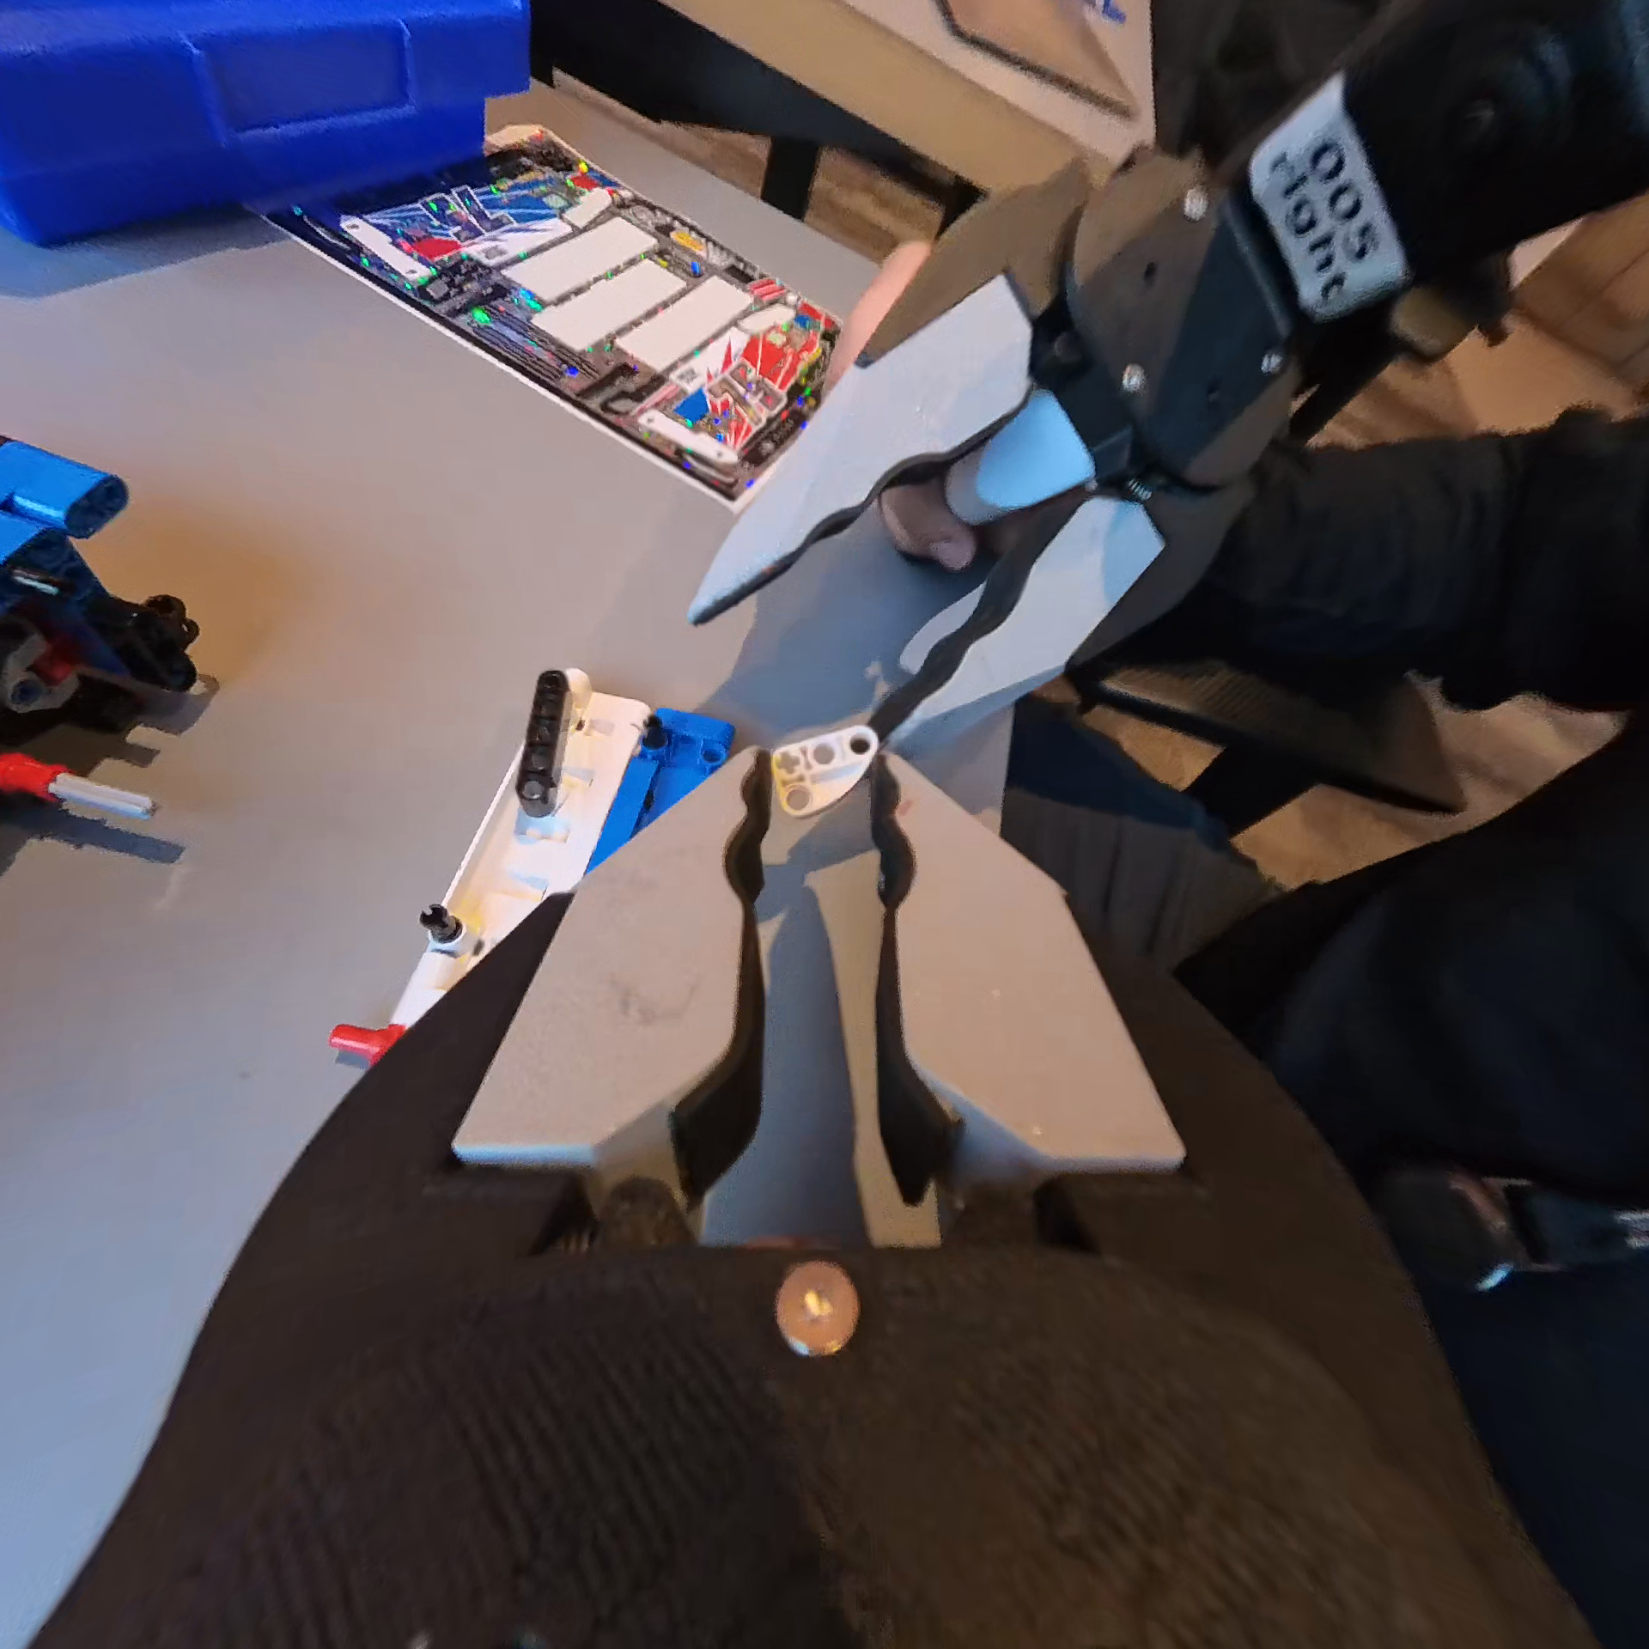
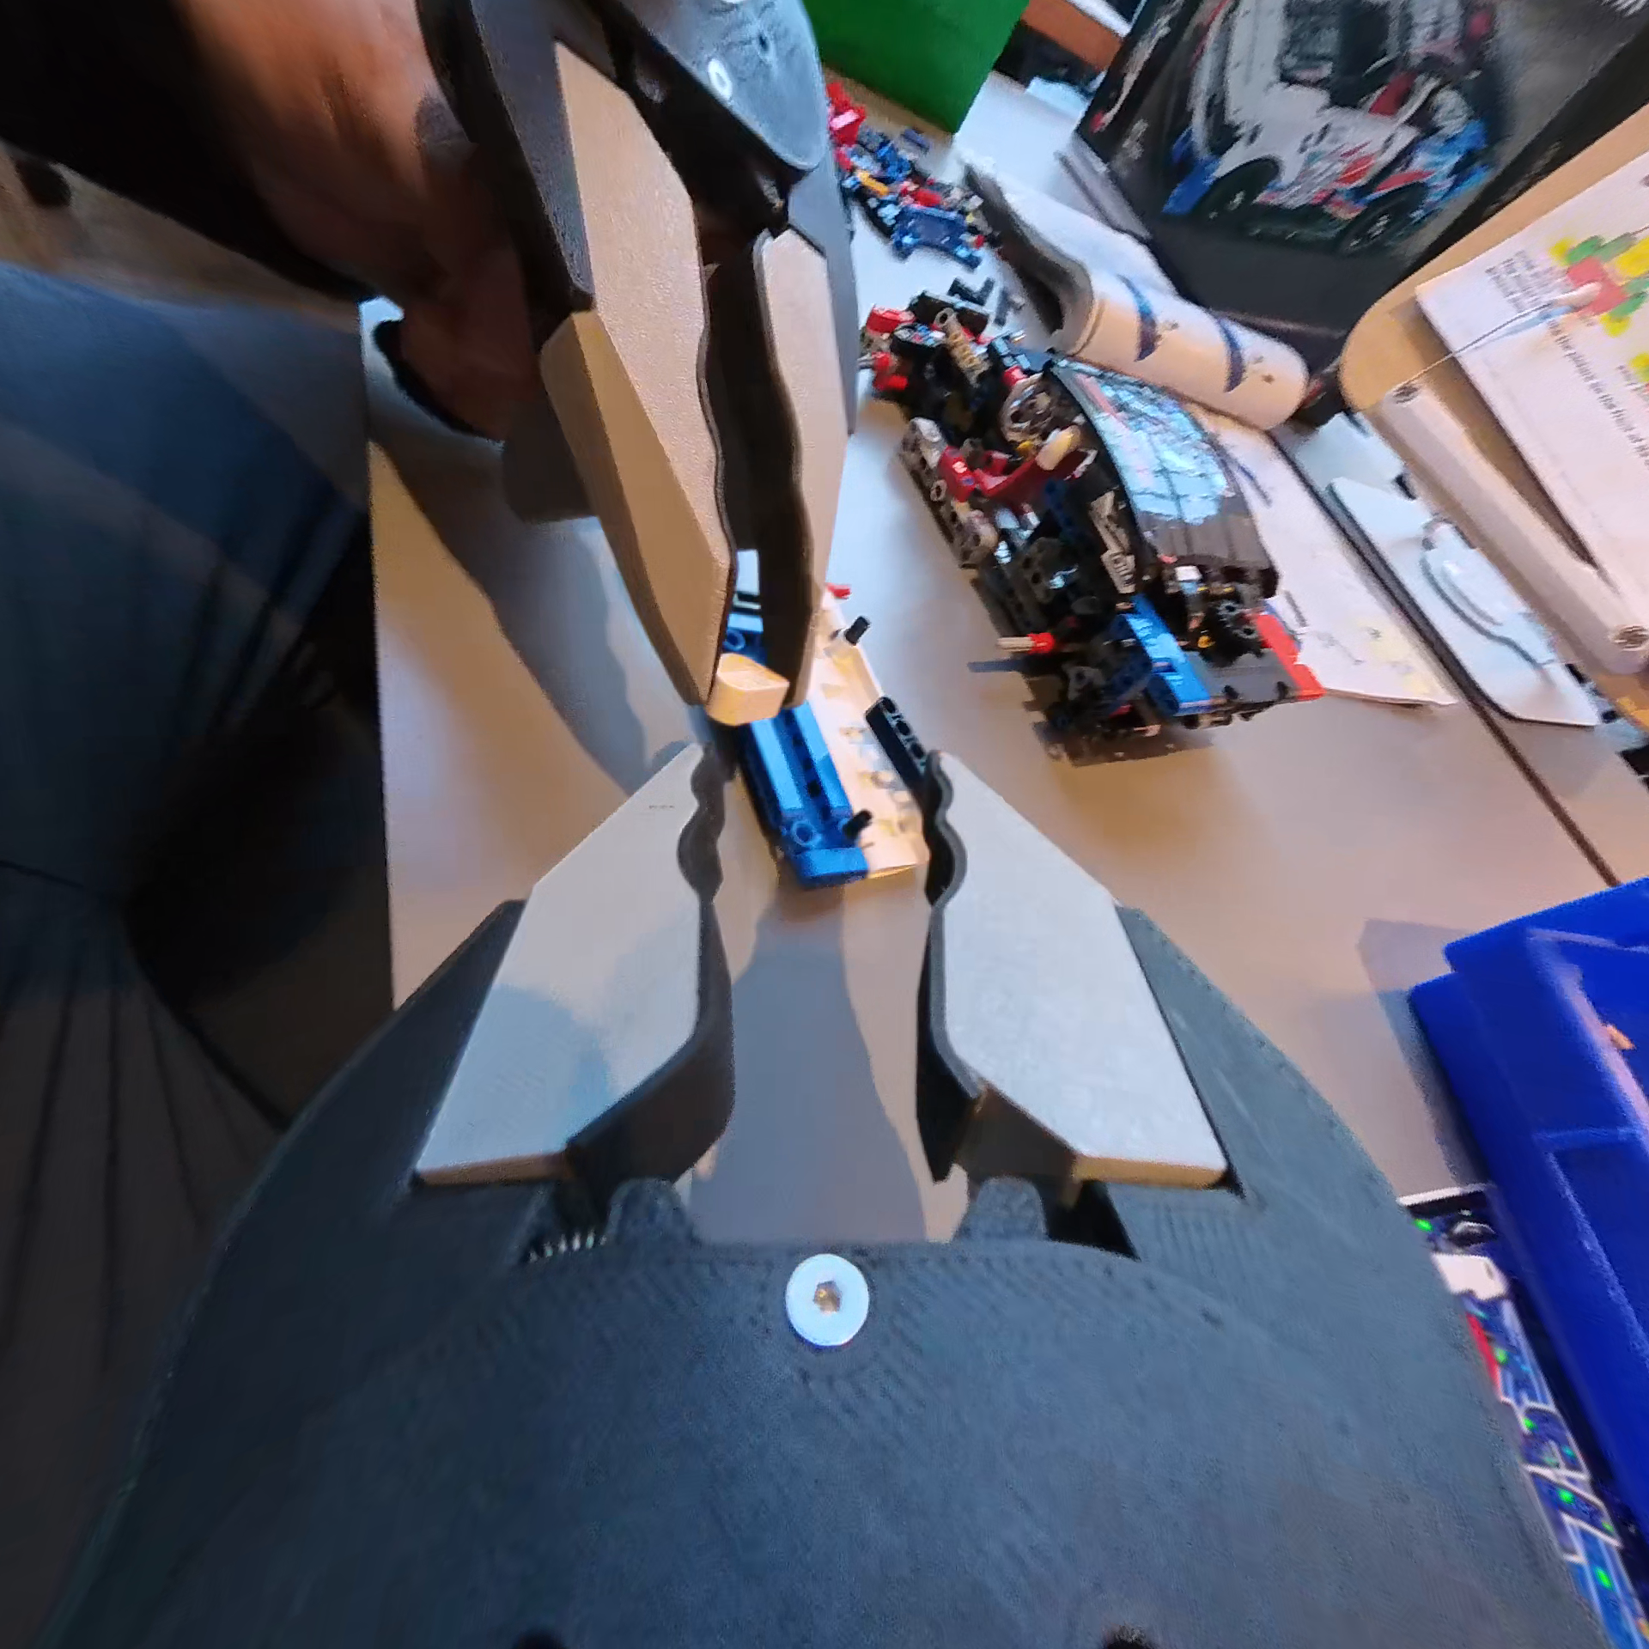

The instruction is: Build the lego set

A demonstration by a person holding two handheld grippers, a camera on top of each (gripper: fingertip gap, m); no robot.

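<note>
While the left gripper (image 1: 819,758) pinches a small flat white plastic lego piece with round holes (image 1: 823,766) between its grey fingertips at the centre of the left wrist view, the right gripper (image 1: 790,665) reaches in from the upper right of that frame with its two grey fingers spread wide apart, the lower one close to the white piece; whether they touch cannot be told. In the right wrist view the right gripper (image 2: 816,776) shows the same wide gap between its fingers, with nothing held, and the left gripper (image 2: 754,691) comes down from the upper left of the frame, its tips pressed on the pale piece (image 2: 748,694).

Just beyond both sets of fingertips a long white and blue lego panel assembly with a black studded beam on top (image 1: 571,803) lies flat on the grey table (image 1: 357,535); in the right wrist view it (image 2: 807,803) sits at mid-frame directly under the held piece. A red pin (image 1: 357,1039) sticks out at its near end.

A partly built black, blue and red lego car chassis (image 2: 1097,553) stands to the right of centre in the right wrist view. A glossy sticker sheet (image 1: 607,303) lies in the upper middle of the left wrist view, partly under a bright blue plastic case (image 1: 250,98) in the upper left corner.
</note>
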